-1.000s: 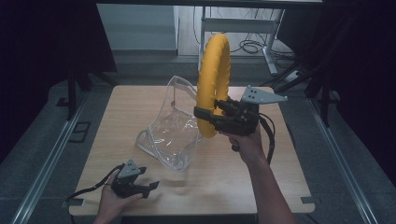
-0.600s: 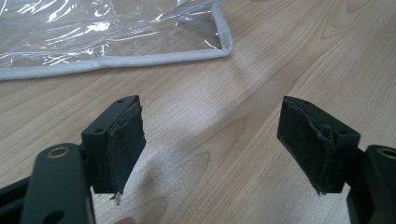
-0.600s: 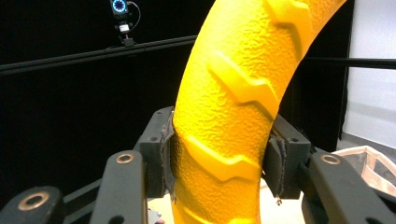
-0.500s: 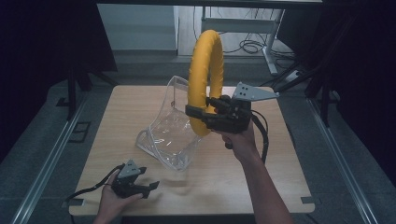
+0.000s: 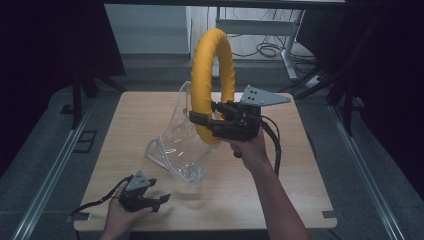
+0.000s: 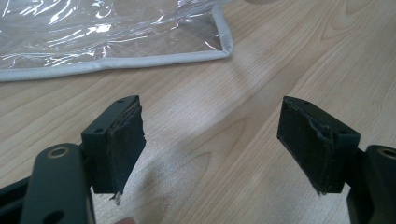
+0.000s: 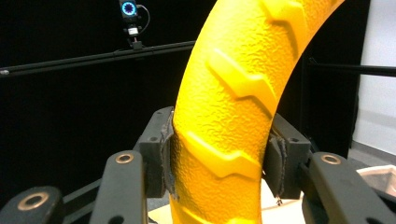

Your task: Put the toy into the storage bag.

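Currently yellow ring [image 5: 212,75] is clamped at lower arc by right hand-held gripper [image 5: 212,119], frame centre; judged light, stiff, grippy. Left hand-held gripper [image 5: 159,200] is held apart, lower left, on bench [image 5: 300,165].

A light wooden table [image 5: 125,130] stands on a grey floor [image 5: 45,150] with metal rails [image 5: 55,170] along both sides. Dark curtains [image 5: 50,40] close the room left and right. Behind, a pale wall [image 5: 150,27], a metal-framed desk [image 5: 260,25] and cables [image 5: 260,50] on the floor.
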`<state>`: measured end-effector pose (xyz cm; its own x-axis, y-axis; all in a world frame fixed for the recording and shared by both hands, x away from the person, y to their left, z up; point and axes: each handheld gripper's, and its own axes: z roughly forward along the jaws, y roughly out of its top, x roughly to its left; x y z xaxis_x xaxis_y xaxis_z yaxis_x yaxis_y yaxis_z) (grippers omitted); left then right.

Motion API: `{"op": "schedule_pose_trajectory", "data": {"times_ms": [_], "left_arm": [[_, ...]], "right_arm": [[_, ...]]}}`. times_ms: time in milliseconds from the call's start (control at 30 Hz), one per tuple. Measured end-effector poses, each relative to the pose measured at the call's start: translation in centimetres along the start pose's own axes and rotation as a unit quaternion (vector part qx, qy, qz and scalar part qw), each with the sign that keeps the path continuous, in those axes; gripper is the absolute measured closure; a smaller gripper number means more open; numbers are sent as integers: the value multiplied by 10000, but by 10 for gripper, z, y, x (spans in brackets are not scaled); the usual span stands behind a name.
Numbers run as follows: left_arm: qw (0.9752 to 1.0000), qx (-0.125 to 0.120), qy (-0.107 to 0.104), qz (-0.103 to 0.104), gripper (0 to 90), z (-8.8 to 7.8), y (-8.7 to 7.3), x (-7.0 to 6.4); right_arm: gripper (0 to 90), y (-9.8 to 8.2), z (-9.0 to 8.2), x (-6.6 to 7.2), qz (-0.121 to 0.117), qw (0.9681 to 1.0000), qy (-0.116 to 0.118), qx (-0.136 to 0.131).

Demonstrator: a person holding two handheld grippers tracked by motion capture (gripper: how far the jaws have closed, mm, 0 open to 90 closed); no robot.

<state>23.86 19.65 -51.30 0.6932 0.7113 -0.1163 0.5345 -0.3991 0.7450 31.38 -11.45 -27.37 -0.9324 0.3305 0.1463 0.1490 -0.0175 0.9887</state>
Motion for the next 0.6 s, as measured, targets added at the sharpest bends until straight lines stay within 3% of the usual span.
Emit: {"op": "schedule_pose_trajectory", "data": {"times_ms": [600], "left_arm": [[10000,-13,-5,9,228,-1,0,0]], "right_arm": [[505,4,21,19,-134,9991,394,-49]]}}
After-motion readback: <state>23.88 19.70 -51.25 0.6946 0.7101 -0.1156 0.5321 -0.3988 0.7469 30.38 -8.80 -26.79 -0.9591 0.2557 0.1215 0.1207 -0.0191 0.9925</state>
